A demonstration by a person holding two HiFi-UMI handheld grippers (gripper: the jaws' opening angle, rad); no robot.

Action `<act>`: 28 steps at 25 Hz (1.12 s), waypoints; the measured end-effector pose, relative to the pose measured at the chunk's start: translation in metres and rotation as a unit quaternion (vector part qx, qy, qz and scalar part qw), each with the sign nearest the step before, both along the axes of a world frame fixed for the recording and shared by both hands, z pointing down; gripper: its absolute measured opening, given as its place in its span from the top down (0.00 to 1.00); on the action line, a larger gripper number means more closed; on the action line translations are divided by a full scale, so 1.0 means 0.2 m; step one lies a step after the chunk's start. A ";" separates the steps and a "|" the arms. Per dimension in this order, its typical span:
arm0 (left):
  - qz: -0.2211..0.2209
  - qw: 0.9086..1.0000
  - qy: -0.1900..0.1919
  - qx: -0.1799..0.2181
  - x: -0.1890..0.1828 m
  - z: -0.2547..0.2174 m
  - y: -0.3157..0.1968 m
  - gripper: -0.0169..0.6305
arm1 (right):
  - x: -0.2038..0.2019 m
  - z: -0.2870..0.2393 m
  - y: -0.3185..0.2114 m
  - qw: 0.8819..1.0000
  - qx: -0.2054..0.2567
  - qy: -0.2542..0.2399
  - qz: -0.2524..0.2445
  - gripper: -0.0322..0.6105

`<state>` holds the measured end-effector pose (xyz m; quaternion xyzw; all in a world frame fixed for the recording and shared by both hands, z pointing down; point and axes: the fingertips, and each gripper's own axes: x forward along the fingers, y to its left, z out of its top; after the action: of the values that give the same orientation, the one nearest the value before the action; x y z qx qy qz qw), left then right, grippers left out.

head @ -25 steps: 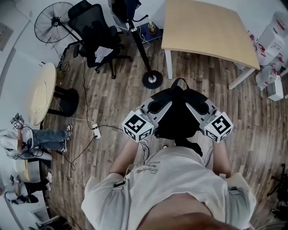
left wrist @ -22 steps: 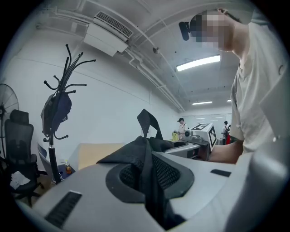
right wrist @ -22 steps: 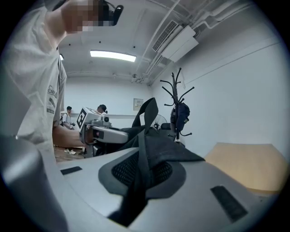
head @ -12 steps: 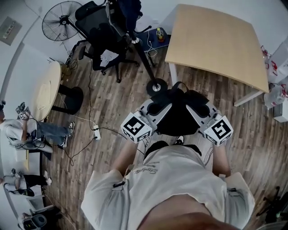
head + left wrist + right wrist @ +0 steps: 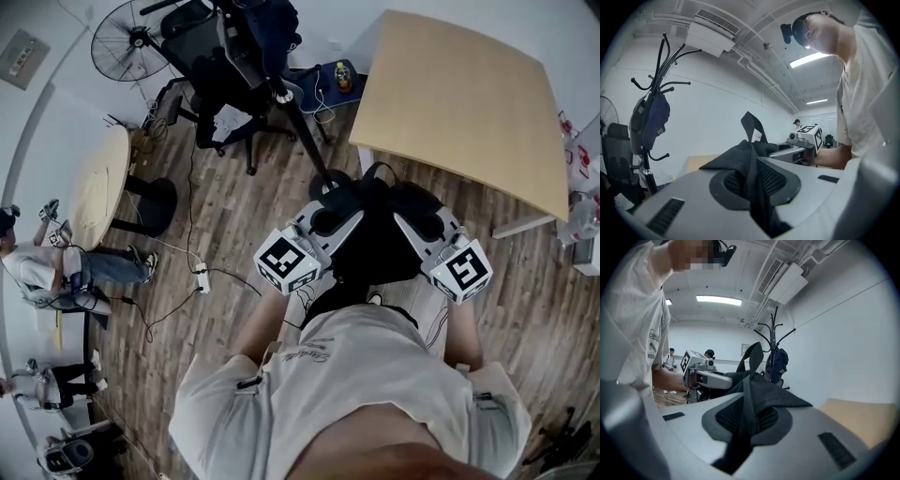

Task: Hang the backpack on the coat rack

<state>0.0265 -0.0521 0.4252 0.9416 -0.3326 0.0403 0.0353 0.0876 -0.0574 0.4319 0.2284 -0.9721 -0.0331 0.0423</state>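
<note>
A black backpack (image 5: 375, 246) hangs in front of me between both grippers, its top loop (image 5: 375, 172) standing up. My left gripper (image 5: 333, 220) is shut on the bag's left shoulder fabric (image 5: 750, 173). My right gripper (image 5: 417, 220) is shut on its right side (image 5: 745, 413). The black coat rack (image 5: 298, 117) stands just beyond the bag, with its round base (image 5: 330, 180) almost under it. In the left gripper view the coat rack (image 5: 651, 112) rises at the left with a dark bag (image 5: 654, 119) on its hooks; in the right gripper view the coat rack (image 5: 773, 345) stands straight ahead.
A light wooden table (image 5: 459, 94) stands right of the rack. A black office chair (image 5: 220, 80) and a floor fan (image 5: 127, 37) are behind it to the left. A round table (image 5: 94, 187) and a power strip (image 5: 200, 278) with cables lie left. People sit at the far left.
Both grippers have carried the backpack forward together; the rack base, once well ahead of the bag, now sits at its top edge. The grip on the fabric is unchanged.
</note>
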 end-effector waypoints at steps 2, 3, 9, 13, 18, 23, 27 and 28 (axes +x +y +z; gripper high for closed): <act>0.001 1.000 0.003 -0.003 -0.03 0.01 -0.09 0.90 | -0.03 0.00 -0.08 1.000 -0.003 0.003 0.000 0.89; 0.002 1.000 0.009 -0.007 -0.04 0.01 -0.13 0.90 | -0.04 0.01 -0.12 1.000 -0.007 0.004 0.001 0.89; 0.004 1.000 0.016 -0.013 -0.14 -0.02 -0.40 0.90 | -0.14 -0.03 -0.39 1.000 -0.022 0.009 -0.011 0.89; -0.002 1.000 0.014 -0.003 -0.23 -0.08 -0.59 0.90 | -0.22 -0.09 -0.58 1.000 -0.016 0.012 -0.018 0.89; -0.015 1.000 0.009 0.013 -0.35 -0.14 -0.78 0.90 | -0.35 -0.15 -0.79 0.999 0.003 0.003 -0.033 0.89; -0.054 0.998 -0.012 0.037 -0.46 -0.26 -0.96 0.90 | -0.47 -0.27 -0.97 0.998 0.017 -0.009 -0.059 0.89; -0.084 0.995 -0.020 0.050 -0.53 -0.38 -1.07 0.90 | -0.54 -0.37 -1.10 0.996 0.031 -0.015 -0.087 0.89; -0.091 0.994 -0.016 0.052 -0.55 -0.40 -1.10 0.90 | -0.56 -0.40 -1.13 0.995 0.035 -0.018 -0.096 0.89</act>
<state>-0.0836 -0.2719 0.3443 0.9074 -0.4186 0.0348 -0.0151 -0.0251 -0.2842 0.3517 0.1362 -0.9884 -0.0665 0.0133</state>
